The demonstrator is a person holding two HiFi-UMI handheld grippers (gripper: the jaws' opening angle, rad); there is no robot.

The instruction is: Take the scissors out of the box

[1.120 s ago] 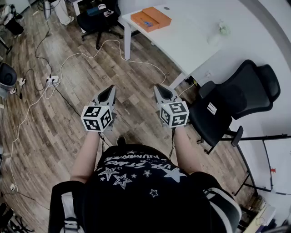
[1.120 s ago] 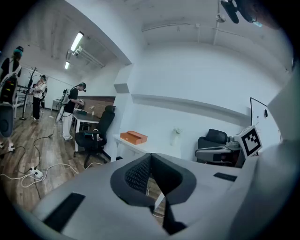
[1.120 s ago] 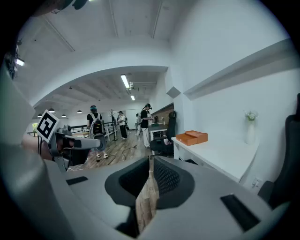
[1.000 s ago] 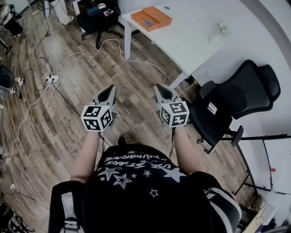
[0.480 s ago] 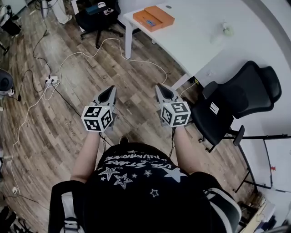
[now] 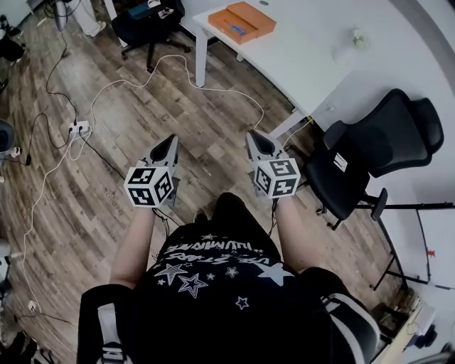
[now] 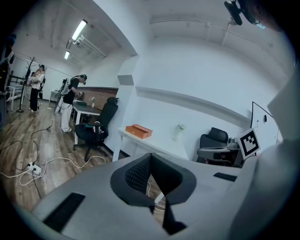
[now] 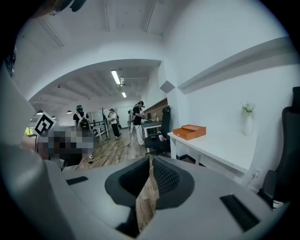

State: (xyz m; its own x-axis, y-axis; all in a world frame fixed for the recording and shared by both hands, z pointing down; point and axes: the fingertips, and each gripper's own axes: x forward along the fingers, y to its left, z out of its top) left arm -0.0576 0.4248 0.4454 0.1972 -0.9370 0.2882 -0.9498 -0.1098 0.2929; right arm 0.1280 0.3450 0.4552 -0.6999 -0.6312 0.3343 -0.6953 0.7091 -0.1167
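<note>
An orange box (image 6: 242, 20) lies open on the far end of a white table (image 6: 306, 57). A small blue item shows in its lower half; I cannot tell whether it is the scissors. The box also shows far ahead in the left gripper view (image 7: 138, 131) and the right gripper view (image 8: 189, 131). My left gripper (image 6: 169, 140) and right gripper (image 6: 254, 135) are held side by side above the wood floor, well short of the table. Both point toward it. The jaws of the left gripper (image 7: 151, 154) and the right gripper (image 8: 151, 159) are shut with nothing between them.
A black office chair (image 6: 377, 149) stands to the right beside the table's near corner. Another black chair (image 6: 146, 25) stands left of the table's far end. White cables (image 6: 106, 92) and a power strip (image 6: 79, 129) lie on the floor. People stand far back (image 8: 137, 119).
The person has stepped toward the table; the floor has slid under the view, and the table and chair are nearer. Both grippers went forward, a little lower, still shut.
</note>
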